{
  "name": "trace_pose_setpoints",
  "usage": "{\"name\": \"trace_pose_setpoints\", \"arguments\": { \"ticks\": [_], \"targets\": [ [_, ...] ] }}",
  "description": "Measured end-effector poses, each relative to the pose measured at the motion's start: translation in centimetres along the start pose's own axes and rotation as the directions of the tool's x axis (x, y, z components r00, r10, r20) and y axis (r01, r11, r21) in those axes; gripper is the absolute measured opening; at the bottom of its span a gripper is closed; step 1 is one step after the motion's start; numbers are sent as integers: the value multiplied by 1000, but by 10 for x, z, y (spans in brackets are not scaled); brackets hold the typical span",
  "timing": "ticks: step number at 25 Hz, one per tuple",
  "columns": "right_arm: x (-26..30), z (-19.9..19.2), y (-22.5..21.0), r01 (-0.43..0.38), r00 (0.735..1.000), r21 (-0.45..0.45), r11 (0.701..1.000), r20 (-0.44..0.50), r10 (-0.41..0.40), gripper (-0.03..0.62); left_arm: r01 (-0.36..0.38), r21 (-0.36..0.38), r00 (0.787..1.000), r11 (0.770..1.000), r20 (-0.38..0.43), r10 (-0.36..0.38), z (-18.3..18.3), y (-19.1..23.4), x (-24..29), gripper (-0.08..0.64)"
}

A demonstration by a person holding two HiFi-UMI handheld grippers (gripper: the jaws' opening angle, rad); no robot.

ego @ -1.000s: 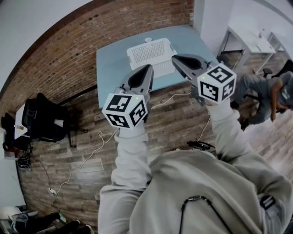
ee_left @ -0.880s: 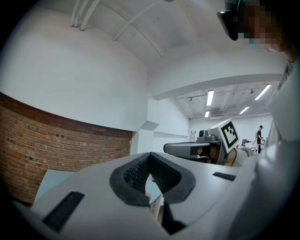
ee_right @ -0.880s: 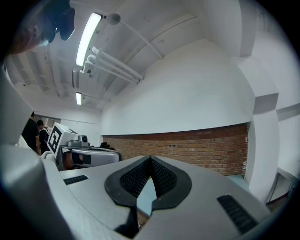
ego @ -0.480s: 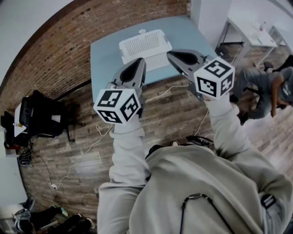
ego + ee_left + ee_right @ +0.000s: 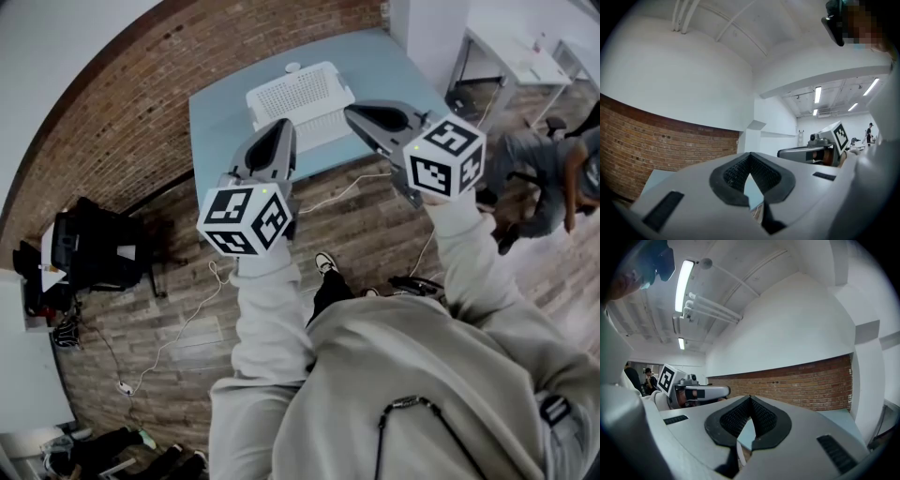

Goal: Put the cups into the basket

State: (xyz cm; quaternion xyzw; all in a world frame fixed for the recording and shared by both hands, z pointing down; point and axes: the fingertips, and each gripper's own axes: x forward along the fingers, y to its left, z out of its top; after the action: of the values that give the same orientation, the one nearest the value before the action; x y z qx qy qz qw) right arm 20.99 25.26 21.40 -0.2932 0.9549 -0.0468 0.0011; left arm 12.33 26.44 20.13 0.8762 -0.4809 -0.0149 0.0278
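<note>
Upper centre of head view: one blue counter point(image 5: 217, 122), one white basket point(image 5: 259, 95) on it, bare surface left and right. Two grippers, well apart, tips over near counter edge: left gripper point(image 5: 283, 127), right gripper point(image 5: 352, 112). Fingers point(image 5: 732, 171) pressed together on both, nothing between. Wooden floor point(image 5: 361, 230) below.

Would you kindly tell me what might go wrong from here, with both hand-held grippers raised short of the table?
The white cable lies on the floor between the person and the blue table; stepping forward may snag it. The left hand-held gripper and right hand-held gripper are shut and empty, so they might knock a cup over unless opened first. The only possible cup, a small white object, sits behind the white basket; reaching over could shove the basket.
</note>
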Motion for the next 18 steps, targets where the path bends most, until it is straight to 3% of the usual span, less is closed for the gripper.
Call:
{"name": "trace_pose_setpoints", "arguments": {
  "ticks": [14, 18],
  "targets": [
    [72, 7, -46, 18, 999, -10, 1000, -39, -18, 9, 12, -56, 999, 998, -31, -14, -10, 75, 62, -5],
    [100, 3, -66, 34, 998, 3, 999, -51, -34, 9, 82, -40, 996, 996, -40, -84, -14, 92, 85, -5]
  ]
}}
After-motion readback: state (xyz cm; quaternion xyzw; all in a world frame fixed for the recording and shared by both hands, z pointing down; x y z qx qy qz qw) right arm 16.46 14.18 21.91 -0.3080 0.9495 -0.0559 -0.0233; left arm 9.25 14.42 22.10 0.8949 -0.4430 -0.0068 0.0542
